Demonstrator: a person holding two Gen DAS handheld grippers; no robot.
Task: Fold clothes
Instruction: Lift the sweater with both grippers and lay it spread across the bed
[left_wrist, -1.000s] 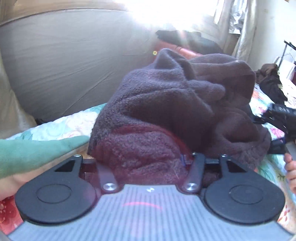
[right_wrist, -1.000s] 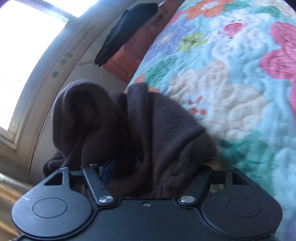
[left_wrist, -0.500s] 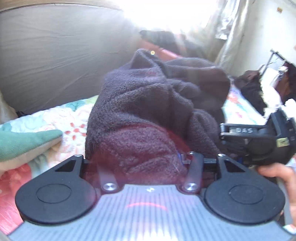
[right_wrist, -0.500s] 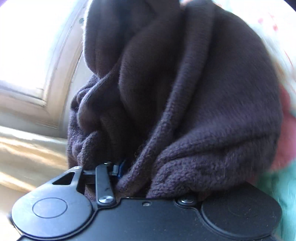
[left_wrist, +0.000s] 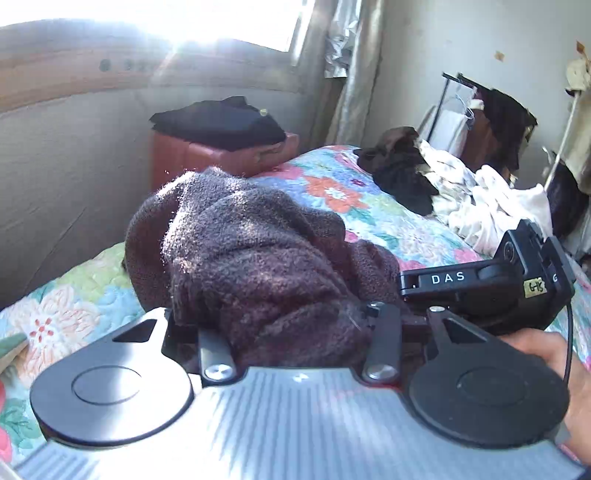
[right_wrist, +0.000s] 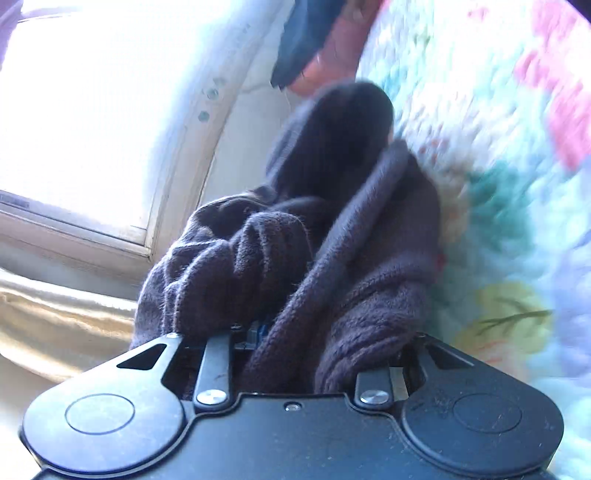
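Observation:
A dark purple-brown fleece garment is bunched in a heap above the floral quilt. My left gripper is shut on a thick wad of it, and the cloth hides the fingertips. In the right wrist view the same fleece spills in folds out of my right gripper. Its jaws are closing with the cloth between them, pads hidden. The right gripper's black body sits close by at the right of the left view, held by a hand.
At the head of the bed, folded black clothes lie on a red-brown box. A pile of dark and white laundry covers the quilt's far right. A padded headboard and a bright window are behind.
Both grippers have risen with the fleece. The left view has swung right, showing the room and the laundry pile. The right gripper has come in beside the left, and its jaws have narrowed.

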